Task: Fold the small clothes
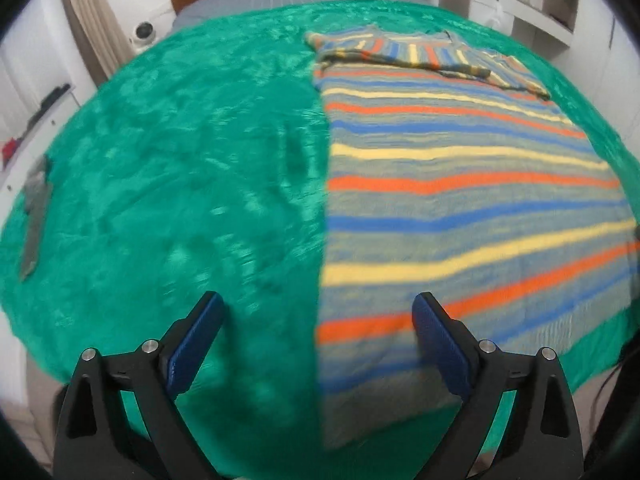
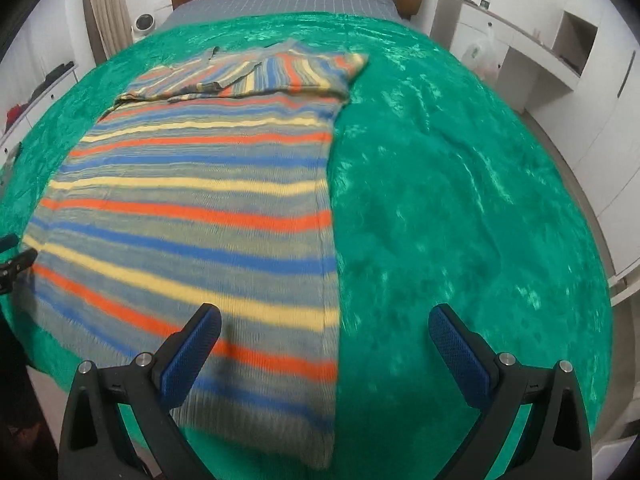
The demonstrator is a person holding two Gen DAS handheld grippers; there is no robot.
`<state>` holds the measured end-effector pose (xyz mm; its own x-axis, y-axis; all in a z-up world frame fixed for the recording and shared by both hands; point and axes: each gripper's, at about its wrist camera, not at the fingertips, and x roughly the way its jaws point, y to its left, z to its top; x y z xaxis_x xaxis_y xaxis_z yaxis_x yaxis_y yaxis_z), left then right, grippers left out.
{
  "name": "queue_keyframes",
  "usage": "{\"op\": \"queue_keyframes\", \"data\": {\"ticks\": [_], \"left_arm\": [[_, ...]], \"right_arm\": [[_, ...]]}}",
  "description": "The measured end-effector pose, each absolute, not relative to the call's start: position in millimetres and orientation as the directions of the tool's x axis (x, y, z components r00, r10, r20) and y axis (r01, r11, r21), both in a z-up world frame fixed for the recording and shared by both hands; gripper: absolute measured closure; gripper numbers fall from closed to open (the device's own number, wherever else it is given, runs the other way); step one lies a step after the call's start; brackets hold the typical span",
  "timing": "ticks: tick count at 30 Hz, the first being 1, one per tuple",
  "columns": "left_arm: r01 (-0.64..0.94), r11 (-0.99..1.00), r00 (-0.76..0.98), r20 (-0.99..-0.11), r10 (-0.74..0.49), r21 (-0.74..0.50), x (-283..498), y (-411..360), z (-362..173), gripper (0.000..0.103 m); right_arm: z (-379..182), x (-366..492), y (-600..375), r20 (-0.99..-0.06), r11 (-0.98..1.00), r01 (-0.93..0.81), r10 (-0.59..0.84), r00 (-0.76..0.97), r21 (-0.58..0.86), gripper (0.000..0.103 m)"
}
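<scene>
Flat on the green blanket (image 1: 180, 168), striped sweater (image 1: 440, 184) with sleeves folded across its far end, left tool (image 1: 318, 344) spread wide and empty, right tool (image 2: 324, 354) likewise.

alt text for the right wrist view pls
A striped knit sweater in grey, blue, yellow and orange lies flat on a green velvety bedspread, its sleeves folded across the top. The open right gripper hovers over its near right edge, holding nothing.
</scene>
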<state>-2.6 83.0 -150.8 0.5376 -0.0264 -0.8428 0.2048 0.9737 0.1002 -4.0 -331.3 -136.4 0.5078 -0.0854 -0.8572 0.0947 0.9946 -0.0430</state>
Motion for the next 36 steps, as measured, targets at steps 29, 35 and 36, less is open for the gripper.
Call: {"op": "queue_keyframes", "data": {"ticks": [29,35,36], "left_arm": [[0.319,0.928,0.369,-0.876,-0.31,-0.194,-36,107,-141,0.101],[0.303,0.919,0.322,-0.88,-0.348,-0.253,-43,119,-138,0.101],[0.276,0.916,0.319,-0.871,-0.373,-0.291,-36,122,-136,0.101]], "right_arm": [[-132,-65,-376,-0.881,0.947,0.015,0.293,0.372,0.322,0.1],[-127,-81,-366,-0.887,0.94,0.01,0.318,0.336,0.341,0.1],[-127,-81,-371,-0.876,0.928,0.025,0.34,0.342,0.371,0.1]]}}
